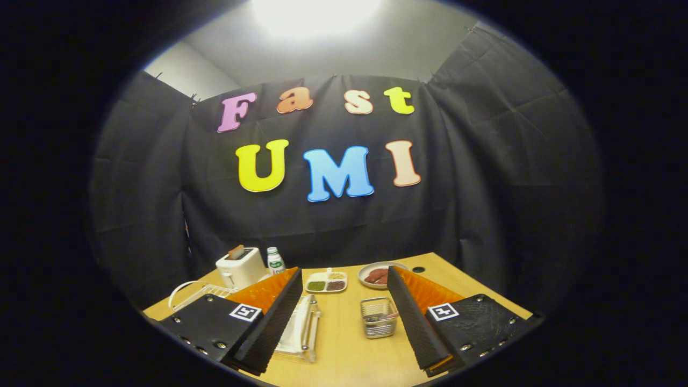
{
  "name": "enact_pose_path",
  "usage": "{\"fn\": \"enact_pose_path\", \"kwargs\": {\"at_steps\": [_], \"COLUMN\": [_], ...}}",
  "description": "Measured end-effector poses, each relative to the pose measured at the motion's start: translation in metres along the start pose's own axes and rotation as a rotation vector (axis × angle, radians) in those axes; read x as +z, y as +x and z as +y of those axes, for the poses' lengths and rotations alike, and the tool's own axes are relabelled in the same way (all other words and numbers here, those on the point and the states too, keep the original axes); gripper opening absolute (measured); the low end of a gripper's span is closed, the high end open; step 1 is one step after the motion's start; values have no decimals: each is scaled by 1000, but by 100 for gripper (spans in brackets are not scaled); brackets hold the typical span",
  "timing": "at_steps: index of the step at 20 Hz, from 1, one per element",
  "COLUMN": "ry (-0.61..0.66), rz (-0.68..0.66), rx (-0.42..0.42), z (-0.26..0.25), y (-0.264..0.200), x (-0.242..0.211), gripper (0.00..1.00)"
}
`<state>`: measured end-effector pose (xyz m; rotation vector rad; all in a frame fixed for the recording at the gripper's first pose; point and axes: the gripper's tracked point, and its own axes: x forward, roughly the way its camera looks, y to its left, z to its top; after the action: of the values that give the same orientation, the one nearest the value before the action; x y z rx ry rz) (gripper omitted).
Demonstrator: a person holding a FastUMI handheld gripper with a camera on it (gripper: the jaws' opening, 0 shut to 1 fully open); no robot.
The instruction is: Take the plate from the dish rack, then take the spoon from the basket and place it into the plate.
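My gripper [344,270] hovers above a wooden table [344,344], open wide with nothing between its fingers. Close to the left finger lies a clear dish rack [307,329] with metal rods. It holds a pale plate [289,333], which that finger partly hides. A small wire basket [379,317] stands just inside the right finger. In it lies a spoon [385,317], seen as a thin pale handle through the mesh.
Beyond the fingertips sit a white divided tray [326,281] of seasonings and a round dish of meat [375,274]. At the back left are a white toaster [240,267], a small bottle [276,260] and a white wire frame [188,293].
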<state>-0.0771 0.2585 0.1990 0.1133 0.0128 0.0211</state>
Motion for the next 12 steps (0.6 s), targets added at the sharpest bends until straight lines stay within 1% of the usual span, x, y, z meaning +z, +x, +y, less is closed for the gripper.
{"fn": "enact_pose_path", "kwargs": {"at_steps": [2, 5, 8, 11, 12], "ry": [40, 106, 128, 152, 162], "rz": [42, 148, 260, 343, 369], "rx": [51, 102, 120, 138, 141], "z": [31, 69, 93, 112, 118], "y": [13, 38, 60, 82, 88], "x": [-14, -41, -71, -95, -103], "gripper": [97, 97, 97, 97, 94]}}
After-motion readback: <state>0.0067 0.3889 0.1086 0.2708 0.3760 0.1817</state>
